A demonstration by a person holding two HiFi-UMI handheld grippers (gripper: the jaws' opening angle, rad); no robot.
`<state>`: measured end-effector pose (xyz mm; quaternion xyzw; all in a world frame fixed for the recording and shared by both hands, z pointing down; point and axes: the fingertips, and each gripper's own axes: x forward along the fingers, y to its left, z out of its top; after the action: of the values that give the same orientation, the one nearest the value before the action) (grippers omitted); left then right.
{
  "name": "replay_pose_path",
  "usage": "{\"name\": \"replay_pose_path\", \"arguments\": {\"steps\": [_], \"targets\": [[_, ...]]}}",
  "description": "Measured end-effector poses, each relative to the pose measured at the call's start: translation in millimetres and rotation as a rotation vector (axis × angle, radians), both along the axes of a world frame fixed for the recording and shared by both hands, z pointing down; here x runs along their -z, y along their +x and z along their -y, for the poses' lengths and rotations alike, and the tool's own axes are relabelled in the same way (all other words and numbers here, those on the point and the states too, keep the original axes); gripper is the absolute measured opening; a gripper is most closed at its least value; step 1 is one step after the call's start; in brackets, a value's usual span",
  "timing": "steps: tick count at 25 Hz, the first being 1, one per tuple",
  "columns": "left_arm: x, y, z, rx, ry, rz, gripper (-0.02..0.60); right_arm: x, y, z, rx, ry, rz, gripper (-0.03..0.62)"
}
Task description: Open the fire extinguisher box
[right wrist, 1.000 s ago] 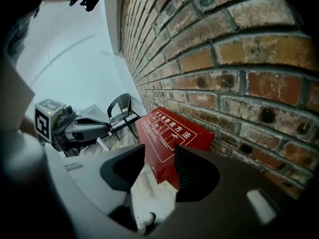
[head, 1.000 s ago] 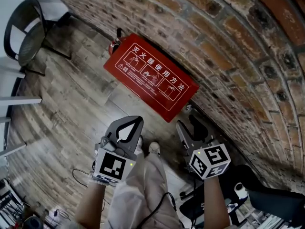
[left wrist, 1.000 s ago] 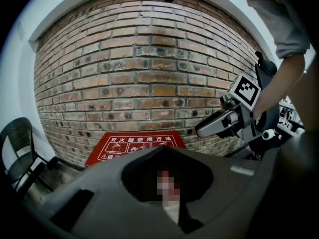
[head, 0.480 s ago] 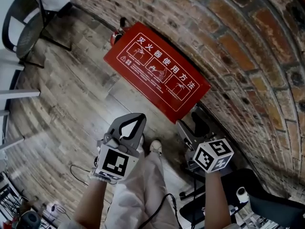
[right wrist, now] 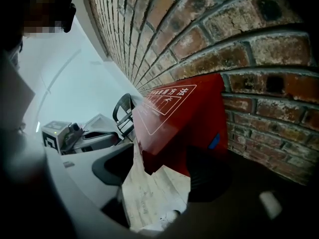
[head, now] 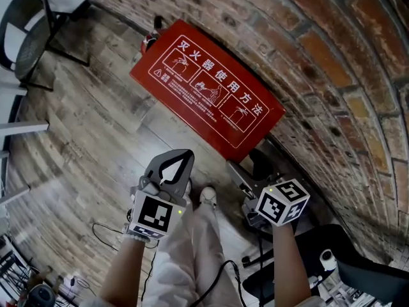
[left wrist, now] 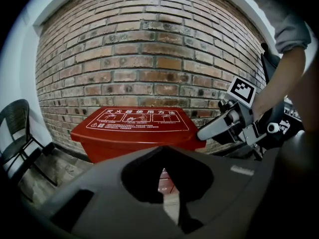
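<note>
A red fire extinguisher box (head: 208, 98) stands on the wood floor against the brick wall, and its lid with white instruction pictures lies flat. My left gripper (head: 174, 165) hangs short of the box front, jaws shut and empty; in the left gripper view the box (left wrist: 134, 128) sits ahead of the gripper (left wrist: 162, 151). My right gripper (head: 248, 166) is at the box's near right corner with its jaws opening wide. In the right gripper view that corner (right wrist: 179, 128) shows between the right gripper's (right wrist: 164, 168) jaws, untouched by the pads. A blue tab (right wrist: 213, 141) sits on the box's side.
A black chair (head: 32, 31) stands at the far left. A red extinguisher top (head: 150, 40) pokes out behind the box. Cables (head: 108, 232) lie on the floor by my legs and shoe (head: 206, 197). Dark equipment (head: 358, 267) fills the lower right.
The right gripper's jaws have spread wider and sit closer to the box's near right corner. The left gripper has stayed shut in about the same place.
</note>
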<state>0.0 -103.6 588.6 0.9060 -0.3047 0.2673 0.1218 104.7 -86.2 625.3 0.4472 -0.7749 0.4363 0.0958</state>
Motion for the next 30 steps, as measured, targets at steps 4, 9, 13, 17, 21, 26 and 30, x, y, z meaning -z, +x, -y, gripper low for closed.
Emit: {"name": "replay_pose_path", "arguments": {"steps": [4, 9, 13, 17, 21, 26, 30], "targets": [[-11, 2, 4, 0.008, -0.009, -0.007, 0.0, -3, -10, 0, 0.063, -0.006, 0.023, 0.333], [-23, 9, 6, -0.01, -0.01, -0.005, 0.0, -3, -12, 0, 0.072, 0.011, 0.017, 0.327], [-32, 13, 12, -0.018, -0.007, 0.016, 0.0, 1, -9, 3, 0.034, 0.019, 0.039, 0.321], [-43, 15, 12, -0.022, -0.02, 0.03, 0.0, 2, -6, 3, 0.011, 0.025, 0.052, 0.31], [-51, 20, 12, -0.025, -0.035, 0.029, 0.0, 3, -6, 3, 0.012, 0.024, 0.052, 0.308], [-55, 27, 15, -0.026, -0.039, 0.017, 0.0, 5, -6, 4, 0.004, 0.034, 0.061, 0.302], [-59, 29, 15, -0.019, -0.045, 0.003, 0.0, 8, -5, 3, 0.002, 0.05, 0.062, 0.293]]}}
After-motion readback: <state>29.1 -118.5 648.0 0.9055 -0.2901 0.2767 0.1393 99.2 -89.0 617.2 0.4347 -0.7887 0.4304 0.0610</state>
